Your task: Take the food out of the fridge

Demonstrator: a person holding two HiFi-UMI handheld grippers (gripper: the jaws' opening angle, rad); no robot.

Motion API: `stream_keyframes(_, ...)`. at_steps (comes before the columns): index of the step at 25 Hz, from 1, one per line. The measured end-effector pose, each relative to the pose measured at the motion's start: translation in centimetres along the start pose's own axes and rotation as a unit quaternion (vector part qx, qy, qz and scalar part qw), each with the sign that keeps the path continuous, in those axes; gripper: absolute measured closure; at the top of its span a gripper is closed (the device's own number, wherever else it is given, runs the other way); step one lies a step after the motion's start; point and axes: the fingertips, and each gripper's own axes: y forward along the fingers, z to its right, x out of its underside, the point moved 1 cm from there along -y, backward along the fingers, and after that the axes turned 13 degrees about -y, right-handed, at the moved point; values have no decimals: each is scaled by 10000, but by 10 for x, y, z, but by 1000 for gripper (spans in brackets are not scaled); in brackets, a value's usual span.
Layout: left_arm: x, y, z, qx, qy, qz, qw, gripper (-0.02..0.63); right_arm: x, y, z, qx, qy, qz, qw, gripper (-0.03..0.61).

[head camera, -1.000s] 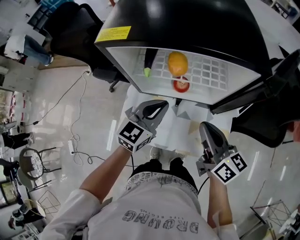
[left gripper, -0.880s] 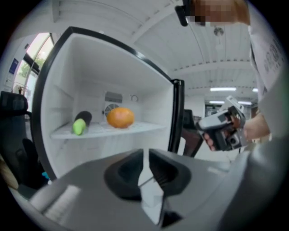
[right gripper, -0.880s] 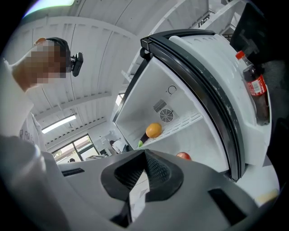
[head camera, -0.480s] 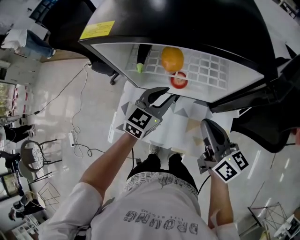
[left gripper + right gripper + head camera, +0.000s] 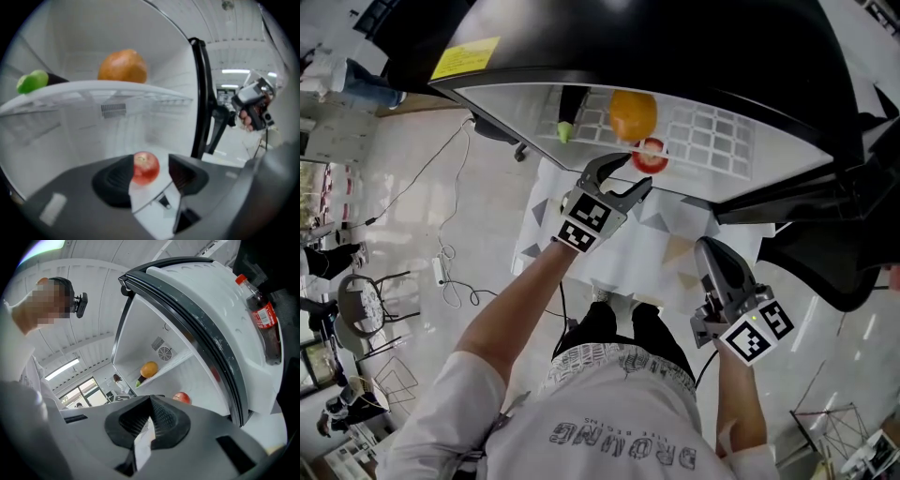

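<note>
The apple [image 5: 146, 167] is red, the orange fruit [image 5: 123, 67] orange; the fridge [image 5: 675, 37] is white inside, black outside, its label [image 5: 465, 58] yellow.

Fridge [image 5: 675, 56] seen from above, door swung to the right. On the shelf [image 5: 722, 141] we find the orange [image 5: 633, 114], with a long vegetable [image 5: 567, 127] to its left and apart from it. The apple [image 5: 651, 157] lies on the level below, nearer us than the orange. The left gripper [image 5: 630, 172] sits at the fridge's front edge. Its jaws have just been parting, and the apple lies at their tips, in line with the gap. The right gripper [image 5: 708, 248] is lower right, outside, well apart from the food. A bottle [image 5: 265, 324] stands in the door [image 5: 220, 301].
</note>
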Motion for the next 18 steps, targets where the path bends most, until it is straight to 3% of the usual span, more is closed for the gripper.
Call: stream_keyframes(18,21,47,-22,-190,241,-418,9987,293,15,7,9,22,43,-208,9998,589)
